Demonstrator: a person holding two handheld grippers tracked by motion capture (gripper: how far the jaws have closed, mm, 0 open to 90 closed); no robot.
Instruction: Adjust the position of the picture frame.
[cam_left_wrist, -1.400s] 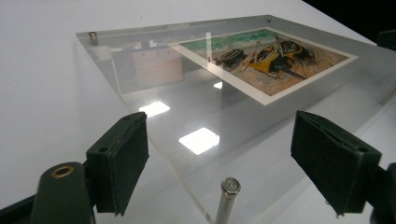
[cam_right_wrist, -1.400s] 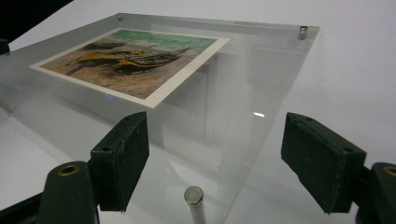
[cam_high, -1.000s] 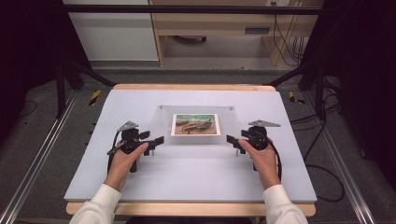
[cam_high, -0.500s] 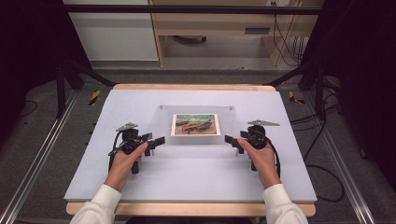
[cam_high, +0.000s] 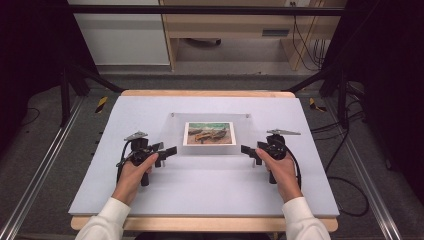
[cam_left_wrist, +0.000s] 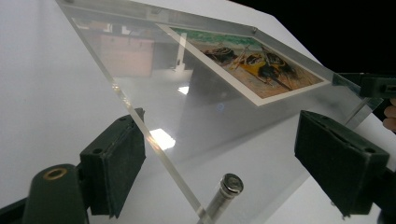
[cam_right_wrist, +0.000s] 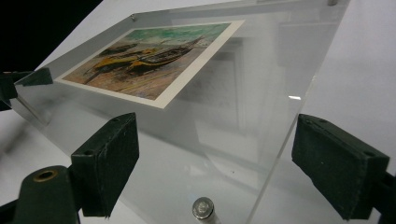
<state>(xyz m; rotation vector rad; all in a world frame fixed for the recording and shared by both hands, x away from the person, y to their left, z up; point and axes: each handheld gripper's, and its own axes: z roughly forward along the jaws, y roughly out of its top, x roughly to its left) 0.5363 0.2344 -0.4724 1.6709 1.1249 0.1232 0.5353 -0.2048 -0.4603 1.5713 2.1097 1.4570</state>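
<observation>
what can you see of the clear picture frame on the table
The clear acrylic frame lies flat on the white table, centred between the two open grippers and apart from both. It is a transparent panel with small metal standoff pins at its corners, and holds a white-bordered print of beached boats at its middle.

The table has a pale lavender-grey top with a light wooden edge. On it lies a clear, colourless frame with small silver pins at its corners. Inside is a white-bordered picture (boats painted in yellow, brown and black on sandy ochre, under a green band). The left gripper and right gripper are black, each topped with a grey plate. The sleeves are white. The floor is dark grey, with yellow-and-black striped tape.
</observation>
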